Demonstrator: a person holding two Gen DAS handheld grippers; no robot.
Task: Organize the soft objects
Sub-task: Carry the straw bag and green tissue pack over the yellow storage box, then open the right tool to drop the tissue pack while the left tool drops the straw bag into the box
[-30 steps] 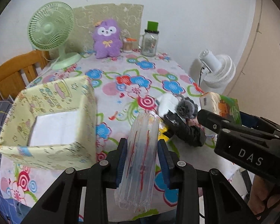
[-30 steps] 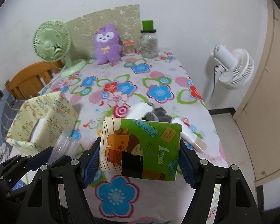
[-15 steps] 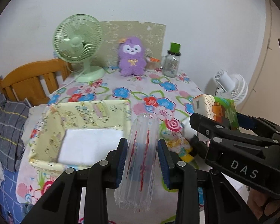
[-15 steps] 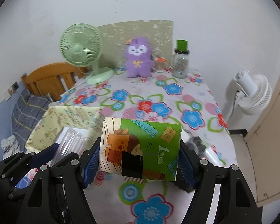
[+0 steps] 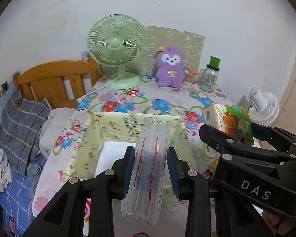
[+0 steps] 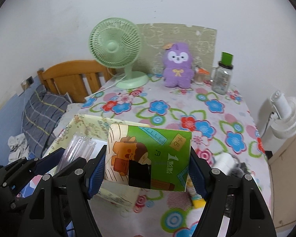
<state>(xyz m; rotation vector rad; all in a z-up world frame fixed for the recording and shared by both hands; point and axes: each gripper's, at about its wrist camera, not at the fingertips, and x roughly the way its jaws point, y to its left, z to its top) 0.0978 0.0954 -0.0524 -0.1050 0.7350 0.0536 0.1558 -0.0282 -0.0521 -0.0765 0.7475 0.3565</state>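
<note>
My left gripper [image 5: 150, 167] is shut on a clear inflated air-cushion pack [image 5: 148, 169] and holds it above the yellow patterned box [image 5: 128, 126], whose floor is white. My right gripper [image 6: 147, 169] is shut on a green tissue pack [image 6: 154, 156] and holds it just right of the box [image 6: 82, 126]; the pack also shows in the left wrist view [image 5: 230, 122]. A purple plush toy [image 6: 177, 67] stands at the table's back. A white and grey soft item [image 6: 229, 162] lies on the table at the right.
A green desk fan [image 6: 116, 47], a glass jar with a green lid [image 6: 223, 75] and a small cup stand along the back of the floral tablecloth [image 6: 207, 106]. A wooden headboard [image 5: 55, 81] and bedding are left; a white floor fan [image 6: 286, 116] is right.
Both grippers have swung left with their loads. The yellow box has come from the left side to directly under the left gripper. The white and grey item has dropped out of the left view.
</note>
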